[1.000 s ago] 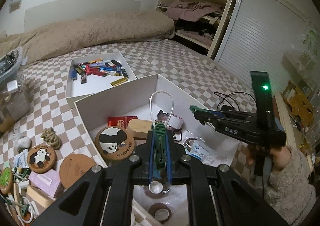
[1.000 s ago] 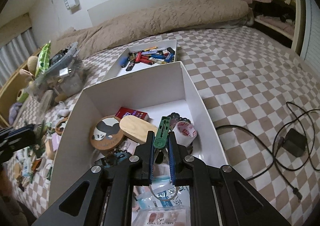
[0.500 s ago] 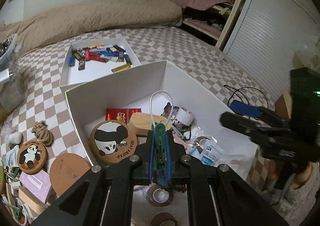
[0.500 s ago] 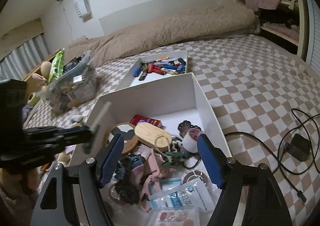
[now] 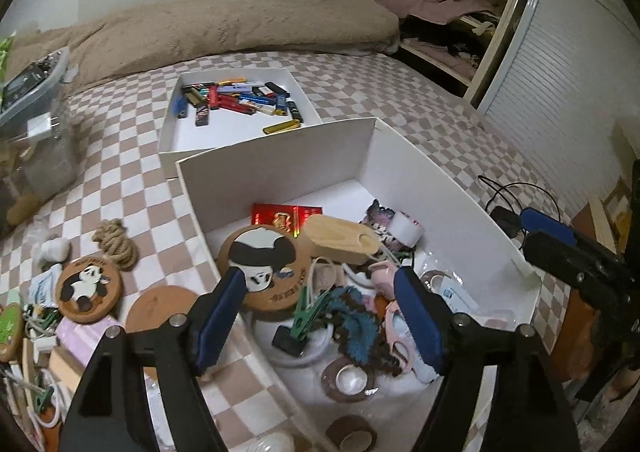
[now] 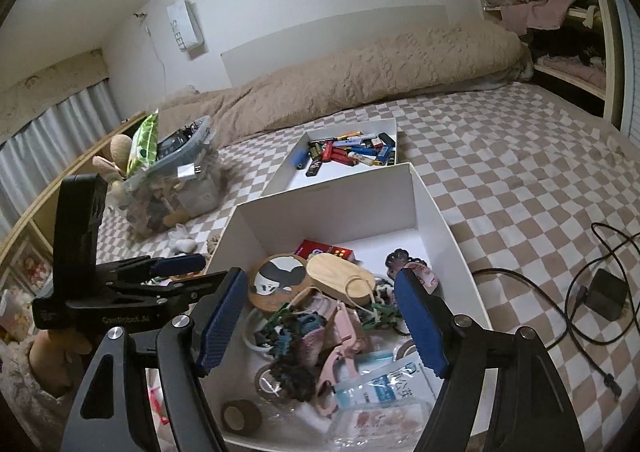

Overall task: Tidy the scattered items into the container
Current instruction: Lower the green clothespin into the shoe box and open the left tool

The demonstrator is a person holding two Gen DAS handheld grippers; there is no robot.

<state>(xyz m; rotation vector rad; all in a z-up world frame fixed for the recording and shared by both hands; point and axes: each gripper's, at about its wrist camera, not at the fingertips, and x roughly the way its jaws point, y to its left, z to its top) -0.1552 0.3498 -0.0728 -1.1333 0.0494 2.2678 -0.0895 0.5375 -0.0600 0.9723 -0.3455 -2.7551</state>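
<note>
In your left wrist view, your left gripper [image 5: 320, 316] stands wide with nothing between its blue pads; its jaws have just been opening, and the green clip [image 5: 310, 312] lies loose below them in the white box [image 5: 280, 155], on the heap with the teal braided cord [image 5: 354, 322]. The box fills the middle of the frame; what remains to tidy lies at the lower left, outside the box's left wall: the panda coaster [image 5: 88, 288], the plain cork coaster [image 5: 158, 312], the rope knot [image 5: 116, 244] and a pink packet [image 5: 80, 336]. So the coming move turns leftward from this gripper, and your left hand is plainly the nearer one. The coasters lie flat on the checked bedspread [image 5: 120, 155], so they have no long axis, only a thin edge to take. The lowest left corner is cut off and dark; the small things there are hard to name. Your right gripper [image 5: 560, 248] reaches in from the right edge, its tips partly out of frame. In your right wrist view, your right gripper [image 6: 320, 320] is also spread open and empty over the near half of the box, above pink scissors [image 6: 340, 336] and sachets [image 6: 384, 388]. The scattered pile is almost wholly hidden here behind your left gripper [image 6: 160, 266] at middle left and the box wall. The shallow tray of lighters [image 6: 340, 155] sits beyond the box, just behind it.
</note>
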